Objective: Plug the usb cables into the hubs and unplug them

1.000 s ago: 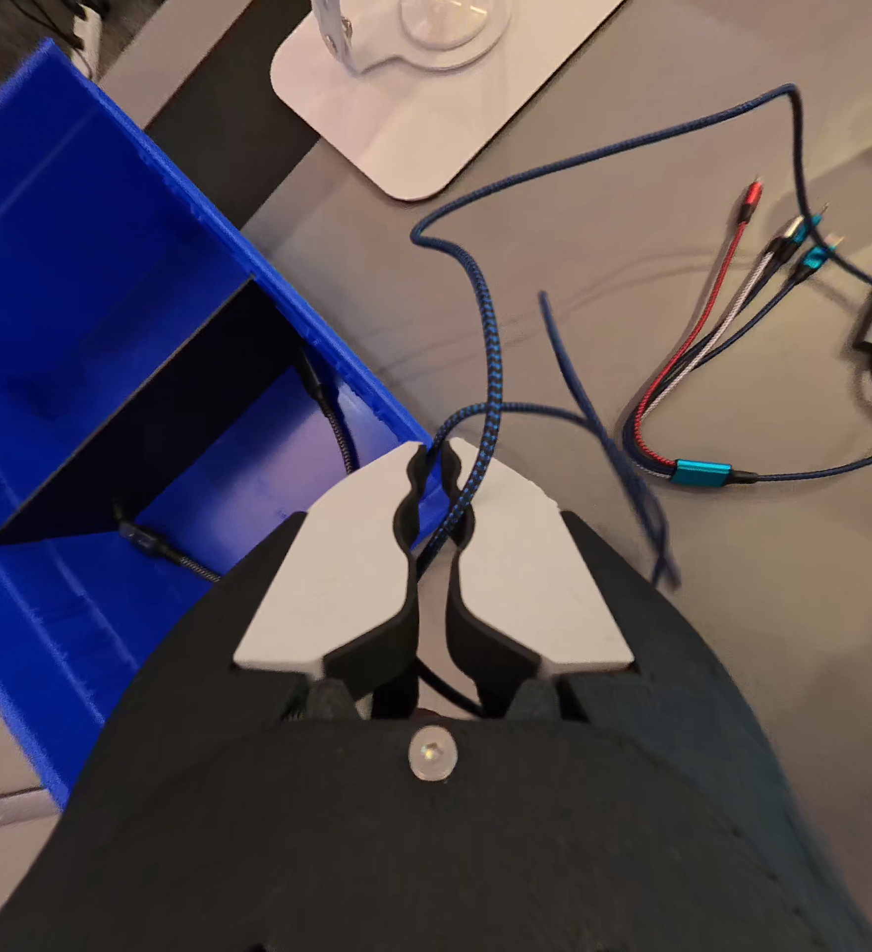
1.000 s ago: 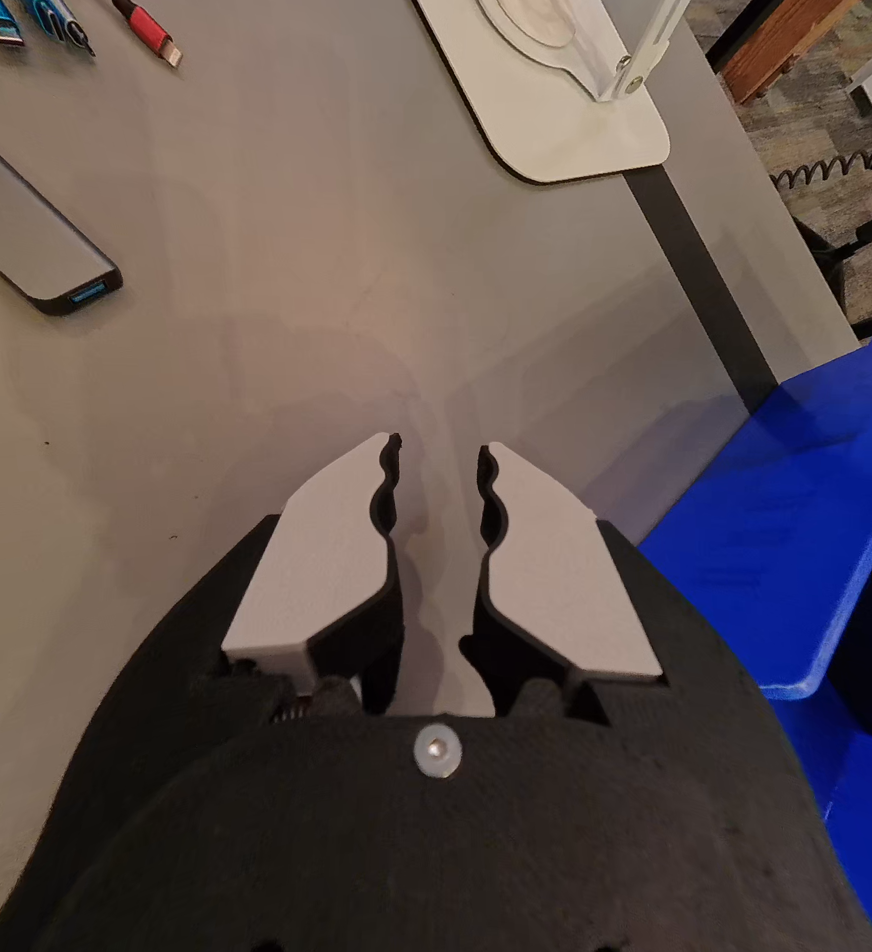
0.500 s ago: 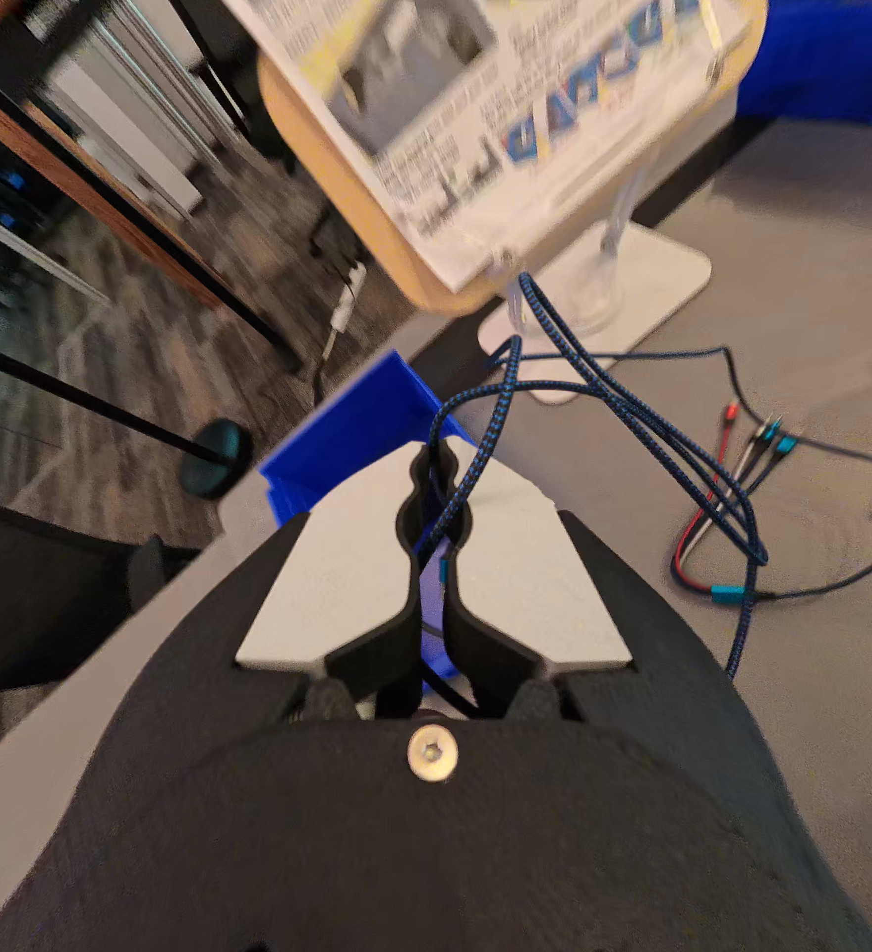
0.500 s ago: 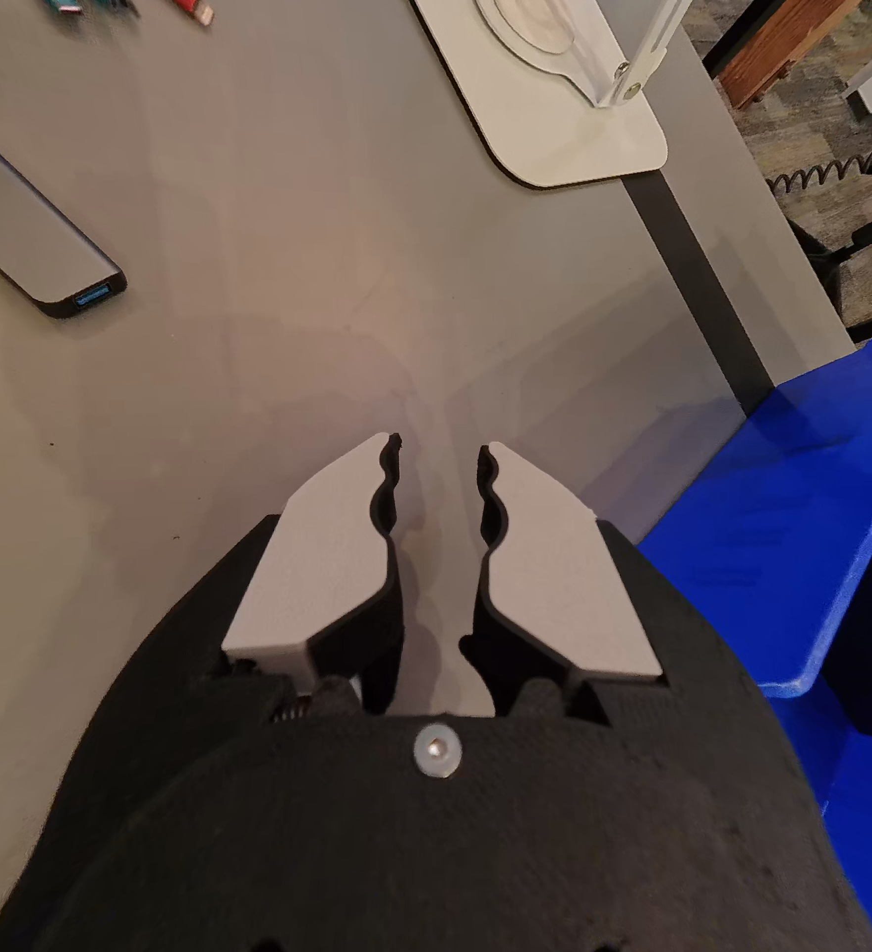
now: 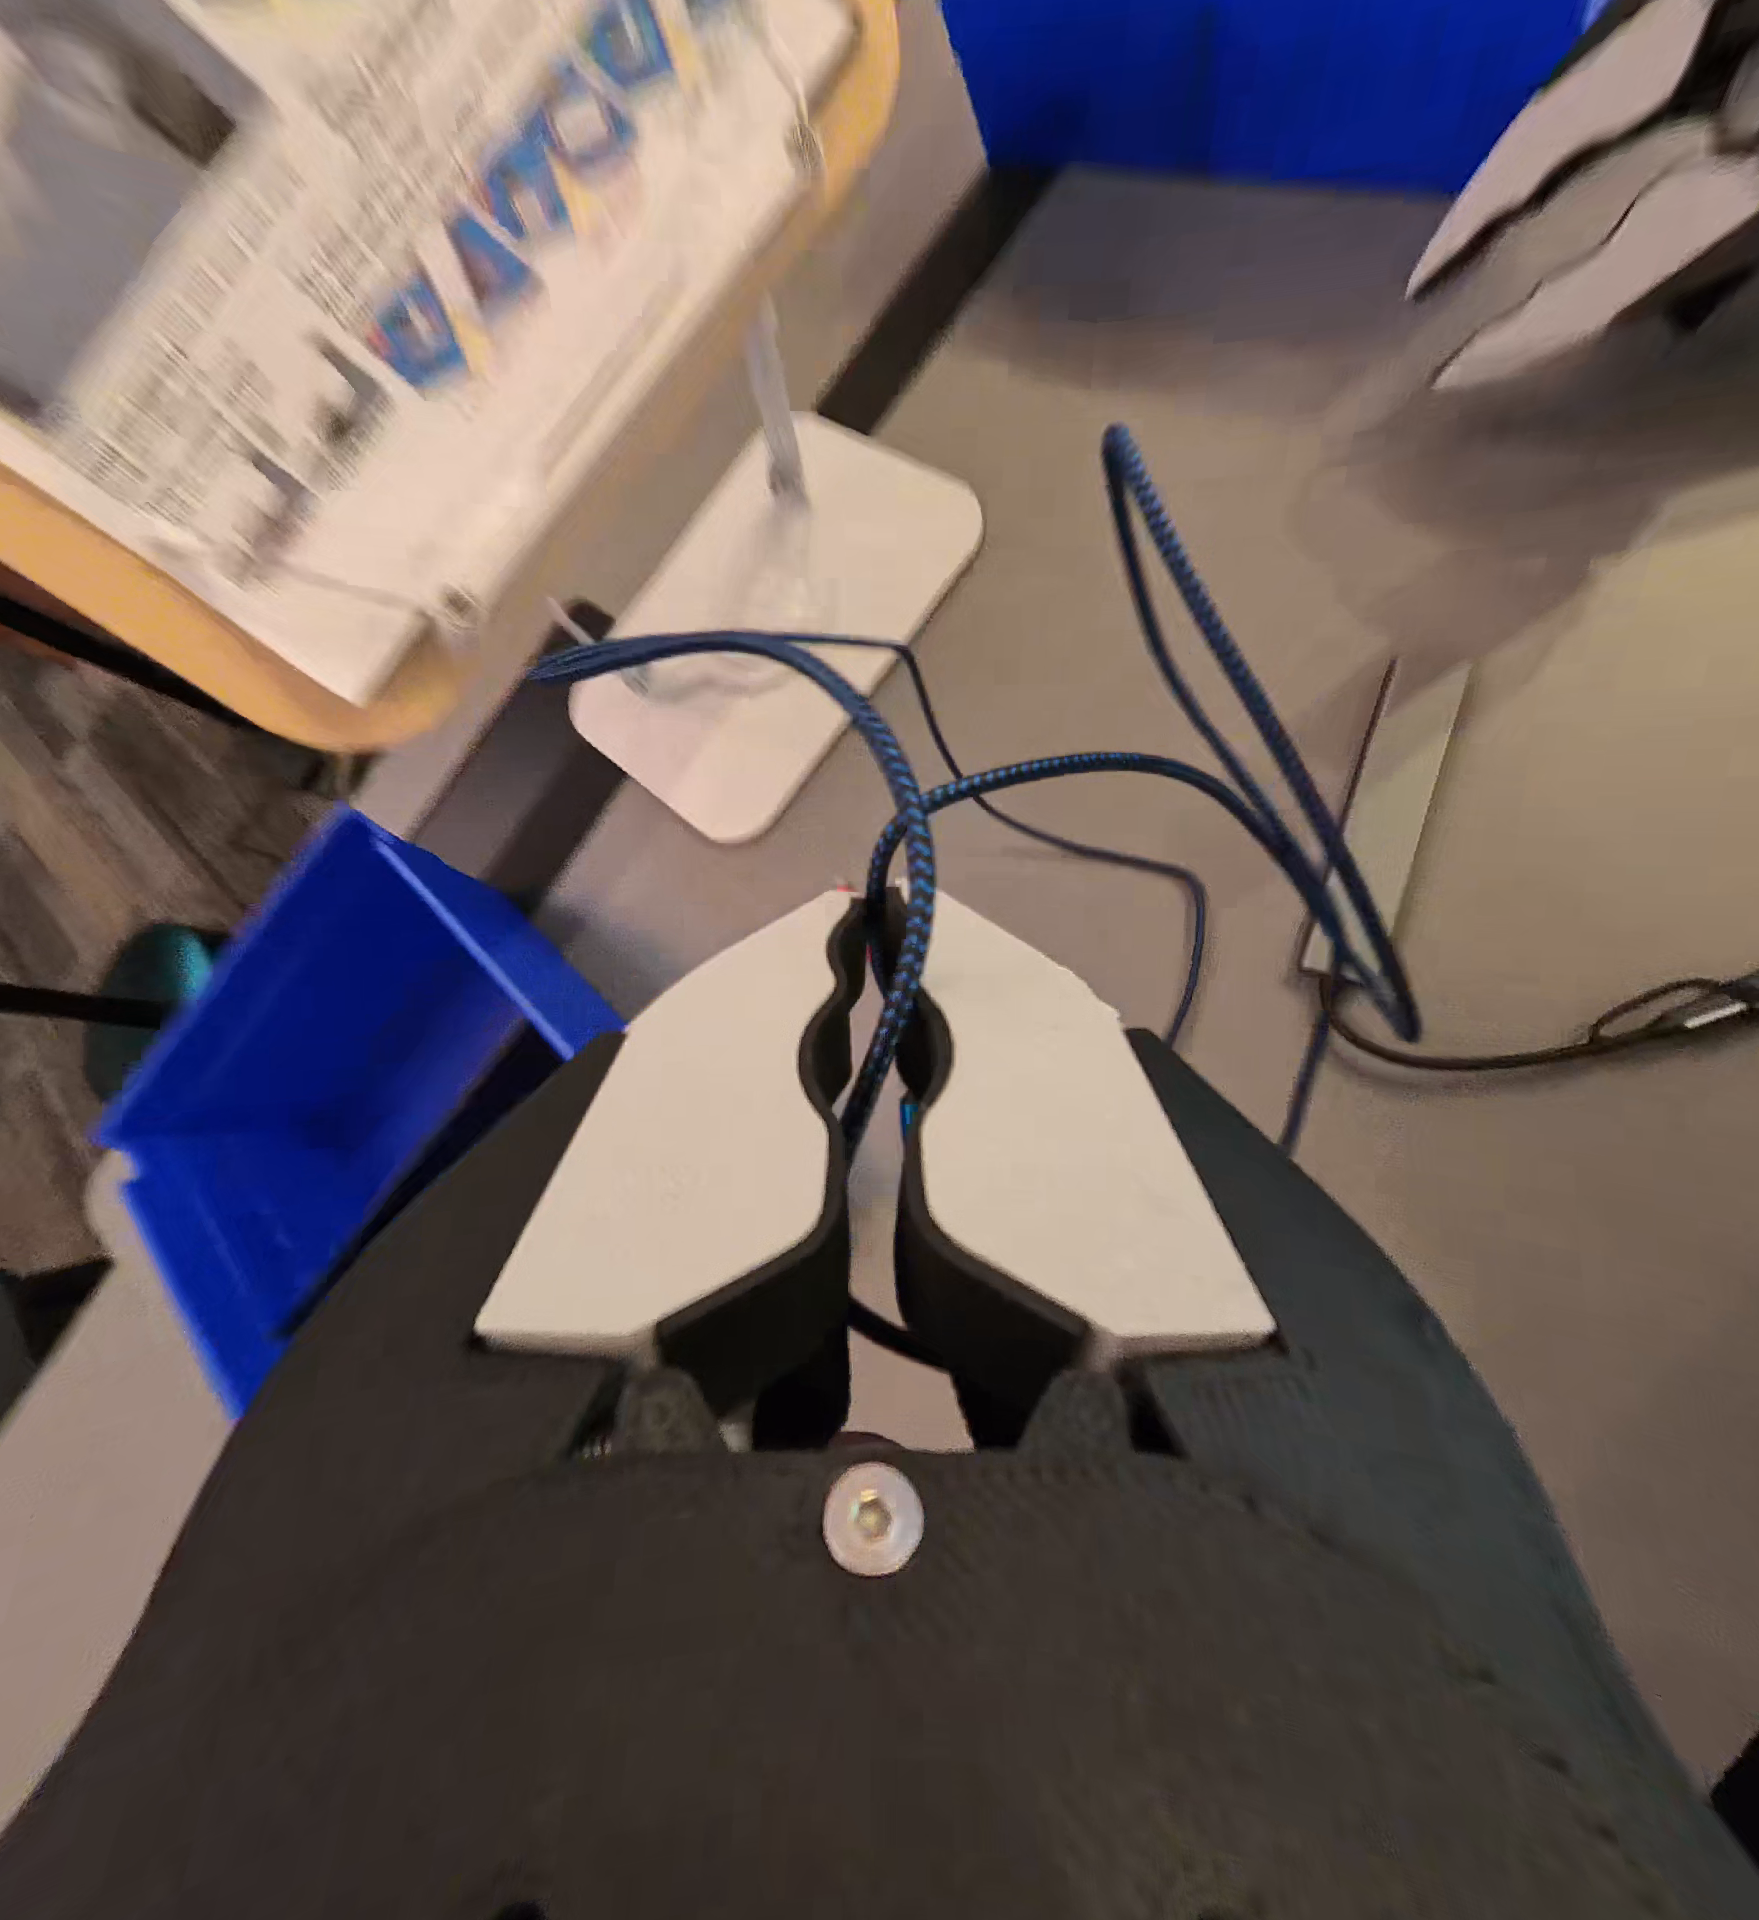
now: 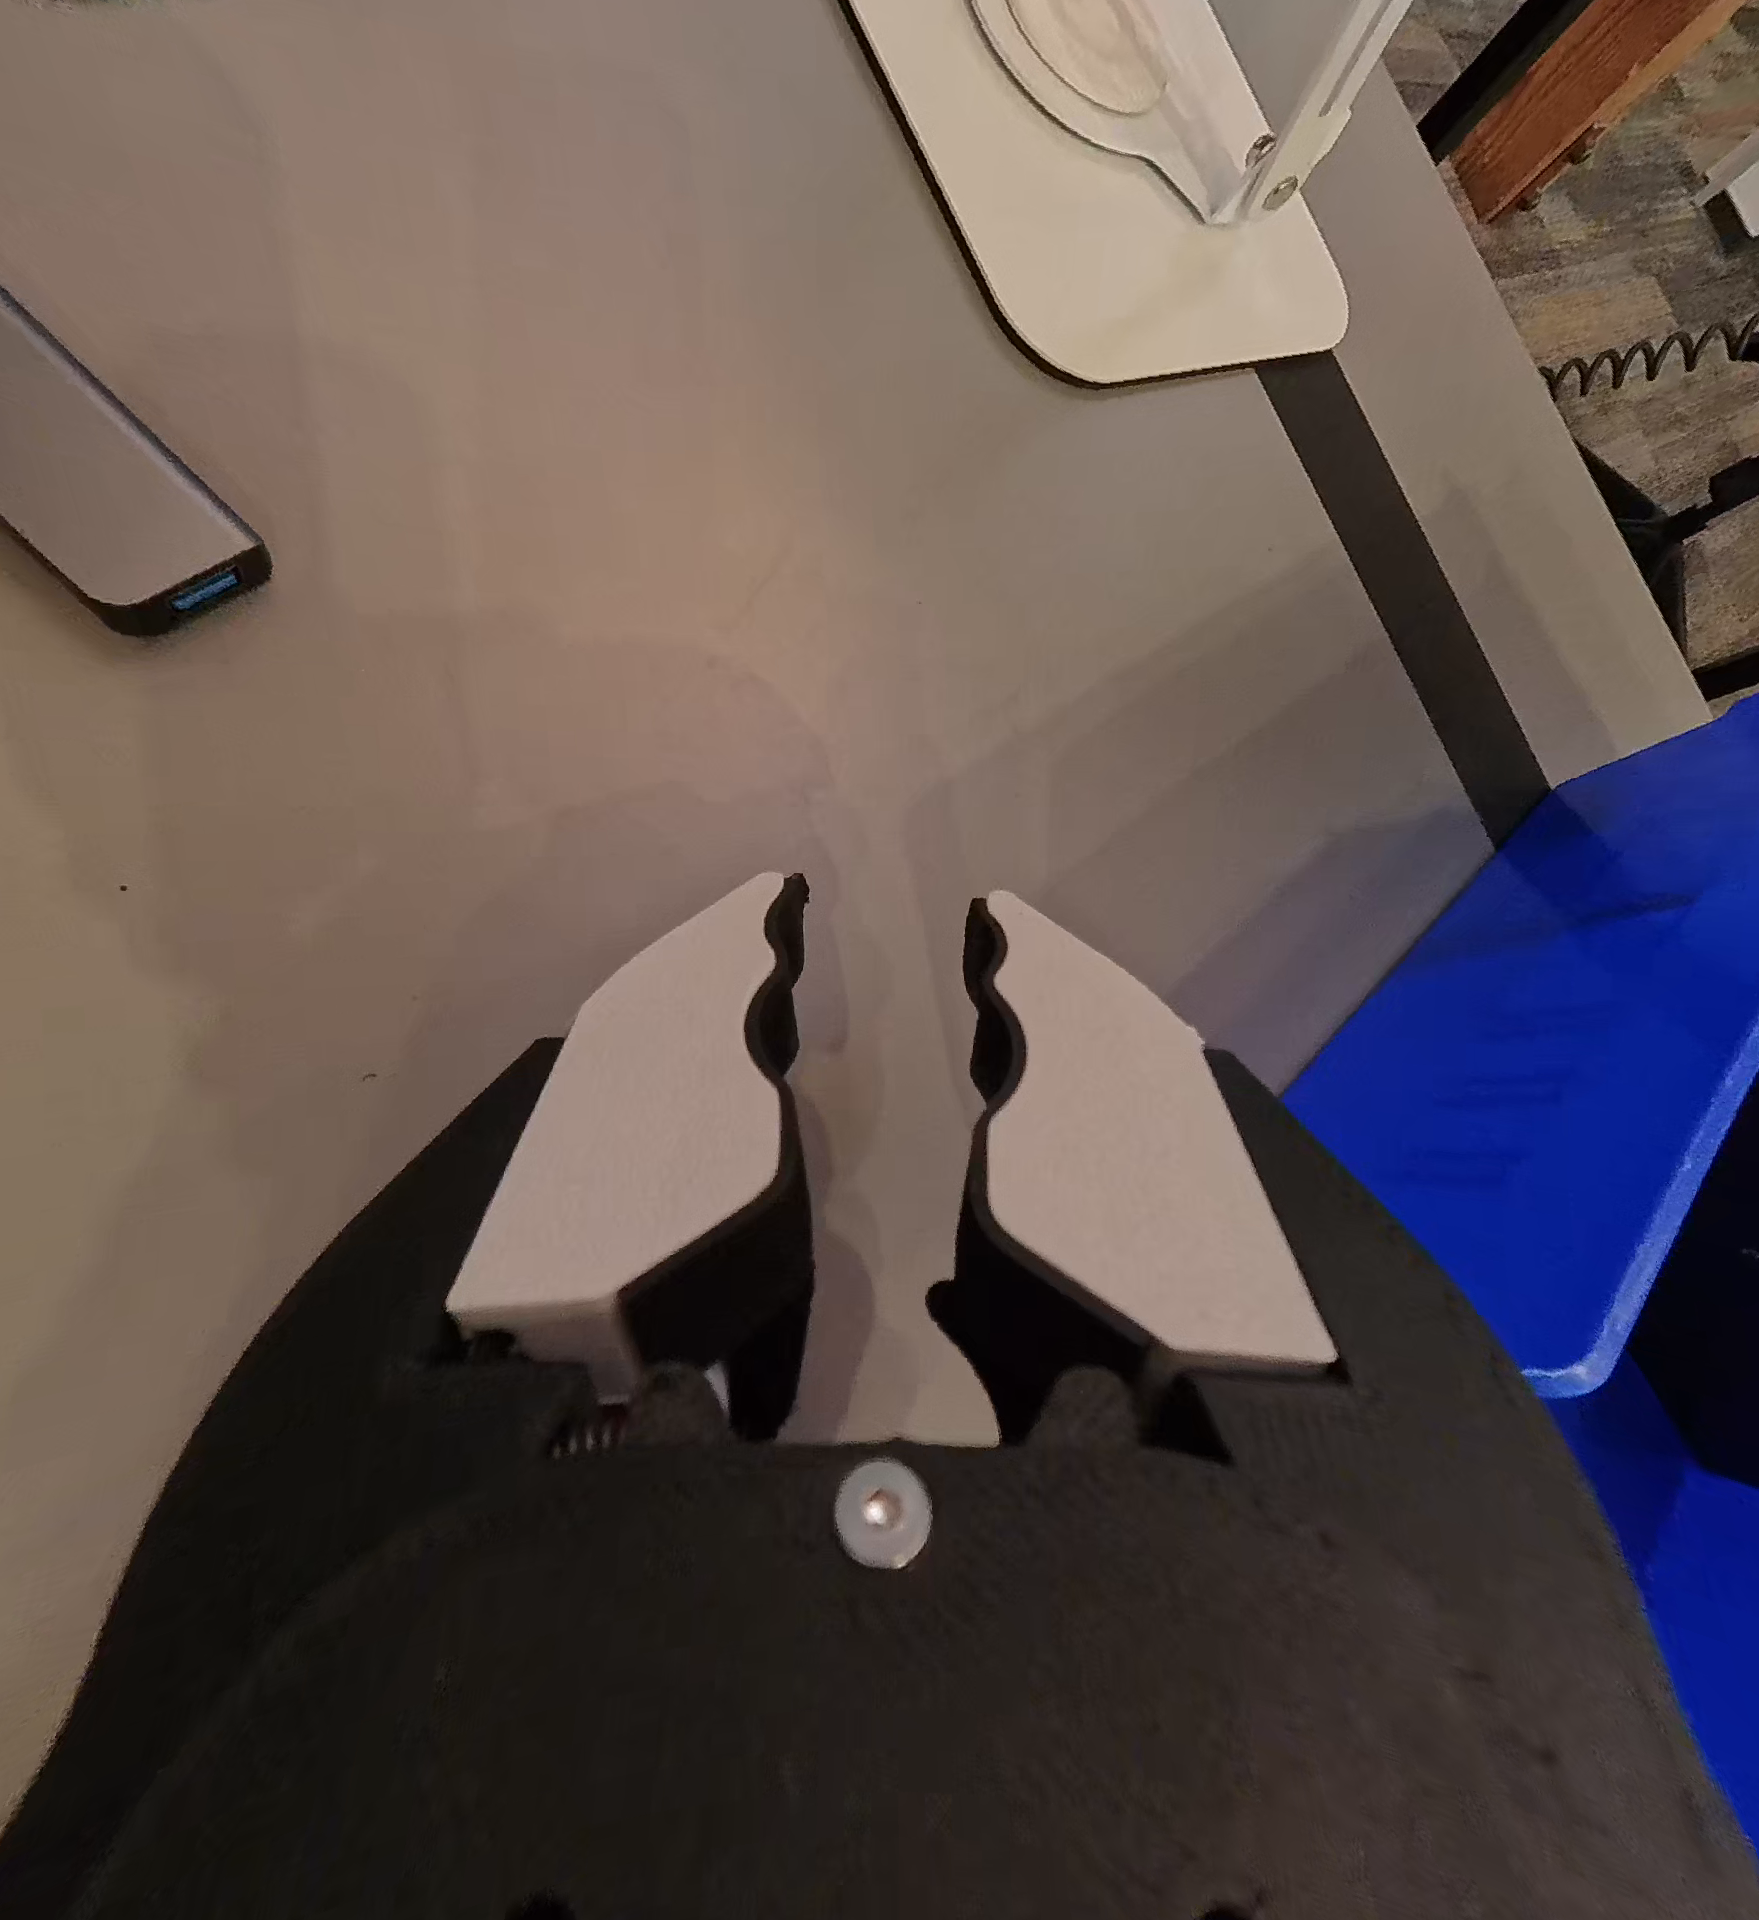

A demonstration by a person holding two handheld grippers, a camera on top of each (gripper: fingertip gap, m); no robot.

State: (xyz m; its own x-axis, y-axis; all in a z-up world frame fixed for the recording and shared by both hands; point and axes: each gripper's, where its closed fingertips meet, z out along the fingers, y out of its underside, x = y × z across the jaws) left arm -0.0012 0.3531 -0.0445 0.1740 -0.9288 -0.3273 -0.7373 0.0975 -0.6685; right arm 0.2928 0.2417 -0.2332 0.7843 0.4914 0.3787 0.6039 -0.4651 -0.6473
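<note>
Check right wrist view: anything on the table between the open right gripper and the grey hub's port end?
Nothing visible. The right gripper is open over bare grey table, and the stretch up-left to the grey hub holds no cable or other object. The white stand base and blue bin sit off to the right.

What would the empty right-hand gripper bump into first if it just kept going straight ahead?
Probably the bare grey tabletop. The right gripper points down at it, jaws open, with nothing between. The grey hub lies well left of that line.
</note>
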